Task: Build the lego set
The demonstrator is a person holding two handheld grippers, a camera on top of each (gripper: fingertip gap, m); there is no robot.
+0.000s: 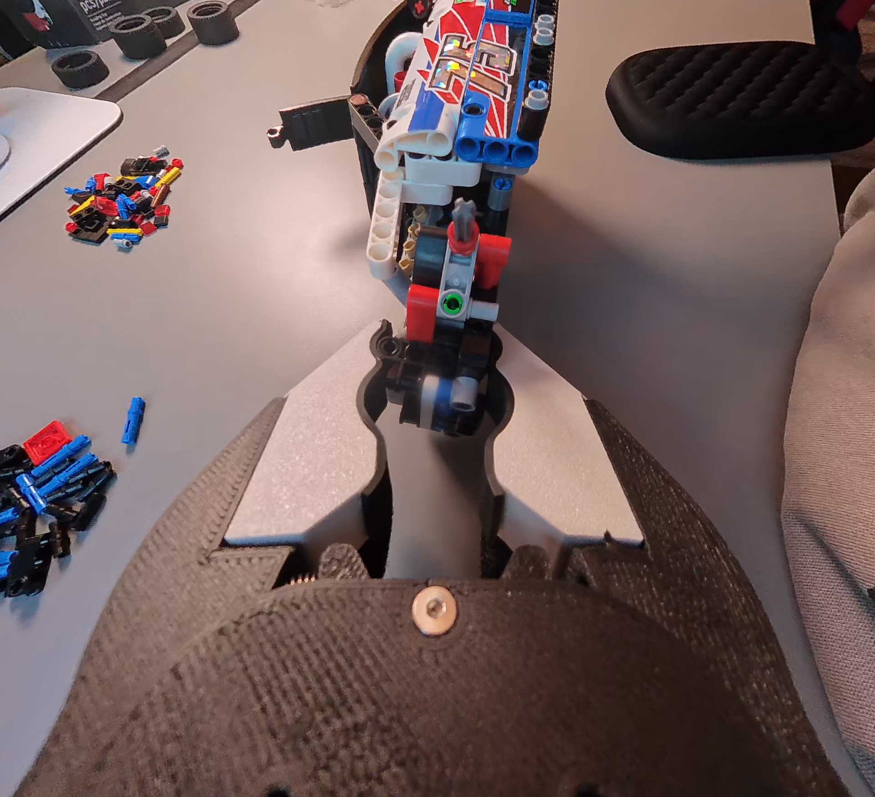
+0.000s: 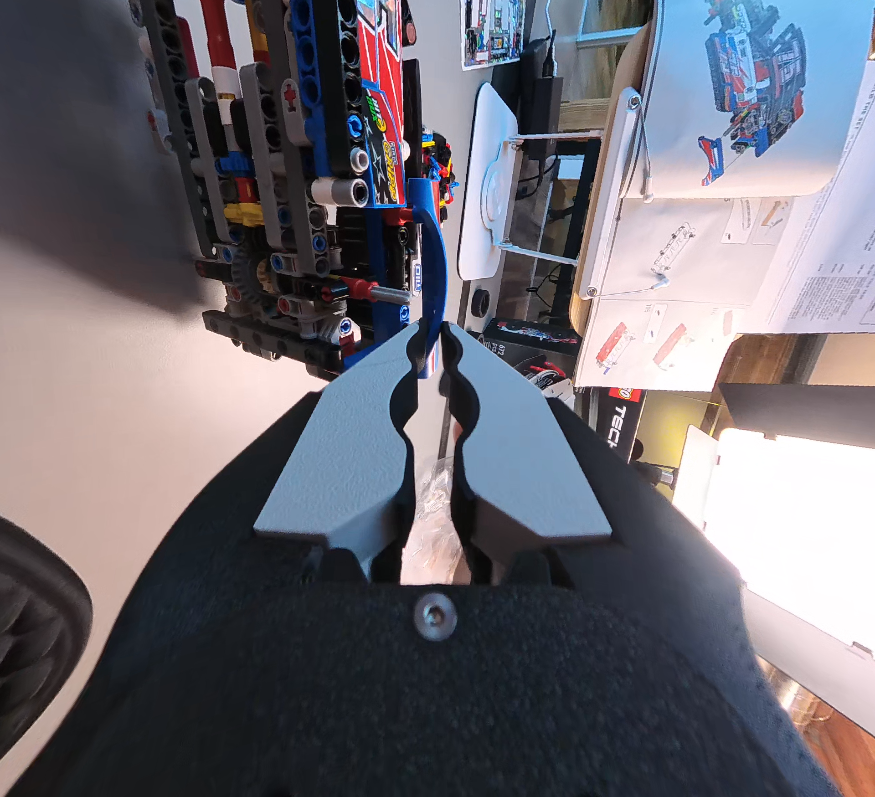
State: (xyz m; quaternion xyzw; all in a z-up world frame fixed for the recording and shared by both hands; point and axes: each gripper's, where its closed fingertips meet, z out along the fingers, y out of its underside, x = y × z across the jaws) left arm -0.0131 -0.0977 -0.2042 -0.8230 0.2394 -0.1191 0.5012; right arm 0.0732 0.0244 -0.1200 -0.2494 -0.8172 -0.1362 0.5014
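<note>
- The lego model (image 1: 466, 121) is showing glossy plastic, with shiny foil stickers.
- The left gripper (image 1: 438, 376) is showing matt grey plates and a rough, ribbed black body.
- The counter (image 1: 213, 301) is looking smooth and matt.
- The instruction booklet (image 2: 738, 64) is looking like paper.

Partly built lego car model (image 1: 478, 111): long body turned on its side above the grey desk, near end with black beams, red pieces and a green-centred grey connector. Upper side carries red, white and blue stickered panels with blue and black holed beams. Underside (image 2: 265, 187) shows grey beams, gears, red and yellow axles. A curved blue panel (image 2: 438, 263) projects from one end.
</note>
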